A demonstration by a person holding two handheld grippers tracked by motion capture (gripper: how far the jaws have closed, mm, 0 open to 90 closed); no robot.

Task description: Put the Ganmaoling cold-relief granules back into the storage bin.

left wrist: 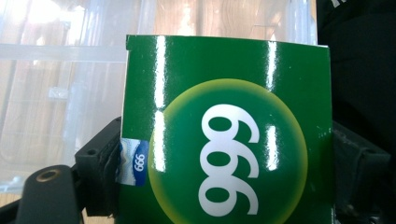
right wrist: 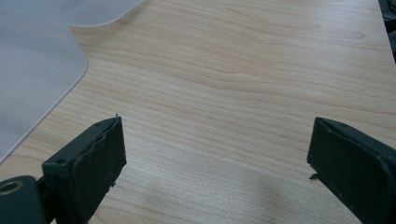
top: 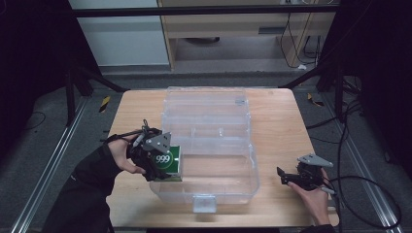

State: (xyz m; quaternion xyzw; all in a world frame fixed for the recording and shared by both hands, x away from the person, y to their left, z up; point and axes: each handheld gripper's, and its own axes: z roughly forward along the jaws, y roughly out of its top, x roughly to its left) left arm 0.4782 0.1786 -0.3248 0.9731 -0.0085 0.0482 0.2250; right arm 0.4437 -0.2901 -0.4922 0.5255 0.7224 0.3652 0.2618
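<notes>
My left gripper [top: 163,167] is shut on a green box [top: 170,161] marked 999, holding it at the left edge of the clear plastic case [top: 209,145]. In the left gripper view the green box [left wrist: 229,135] stands between the two black jaws, with the clear case [left wrist: 56,93] behind it. My right gripper [top: 286,177] rests low over the table near the case's right front corner, open, with nothing between its jaws. The right gripper view shows its jaws wide apart over bare wood [right wrist: 224,93], the clear case [right wrist: 32,60] at the upper left.
The case lies open, lid [top: 206,104] folded back toward the far side, with a latch [top: 204,203] at the front. The wooden table [top: 282,121] has free room to the right. Cables [top: 359,194] trail off the right edge.
</notes>
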